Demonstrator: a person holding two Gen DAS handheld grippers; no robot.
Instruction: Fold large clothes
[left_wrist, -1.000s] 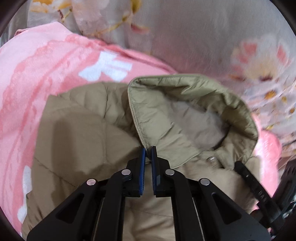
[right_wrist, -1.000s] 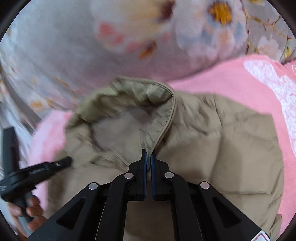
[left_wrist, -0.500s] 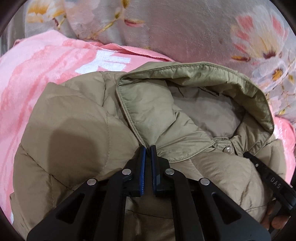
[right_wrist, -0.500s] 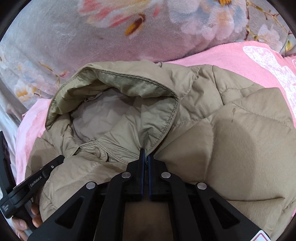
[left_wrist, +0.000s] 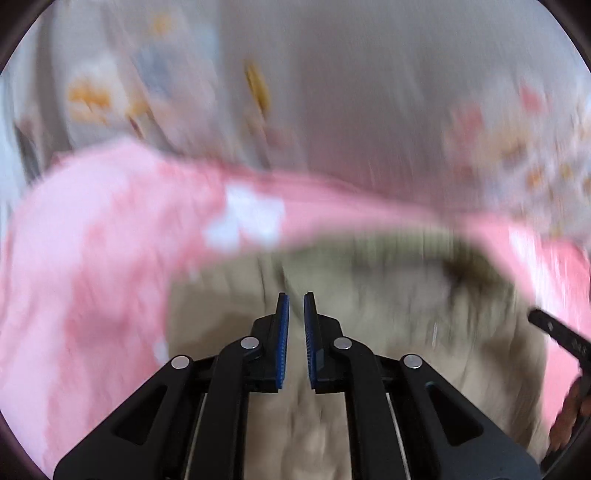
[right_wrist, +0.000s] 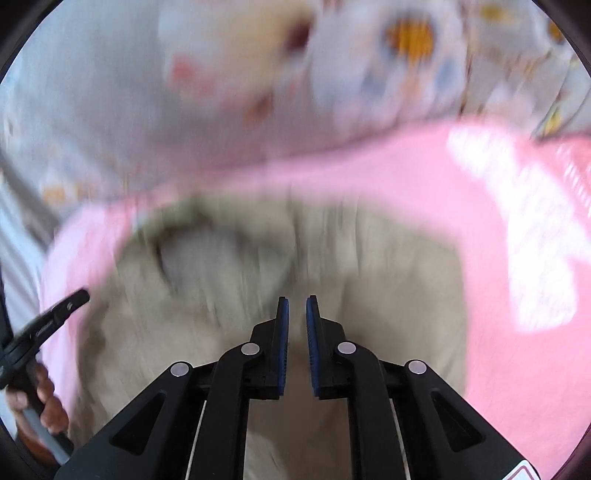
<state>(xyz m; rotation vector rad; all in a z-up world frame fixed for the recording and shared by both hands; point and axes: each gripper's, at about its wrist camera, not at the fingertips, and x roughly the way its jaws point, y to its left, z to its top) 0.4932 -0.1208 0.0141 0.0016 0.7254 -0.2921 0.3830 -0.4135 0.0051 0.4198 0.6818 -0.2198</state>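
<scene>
you have a tan quilted hooded jacket (left_wrist: 388, 332) lying flat on the pink blanket, hood (right_wrist: 207, 254) open at its far end; details are blurred.

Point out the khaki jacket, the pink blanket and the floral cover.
khaki jacket (right_wrist: 388, 266): right wrist view, quilted body right of the hood.
pink blanket (left_wrist: 92, 266): left wrist view, bare stretch left of the jacket.
floral cover (right_wrist: 240, 55): right wrist view, blurred grey flowered cloth beyond the blanket.

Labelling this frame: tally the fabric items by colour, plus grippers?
Tan quilted hooded jacket: 1
Pink blanket with white pattern: 1
Grey floral bedding: 1
Black two-finger grippers, jaws slightly apart with nothing between them, left gripper and right gripper: 2
Total: 5
</scene>
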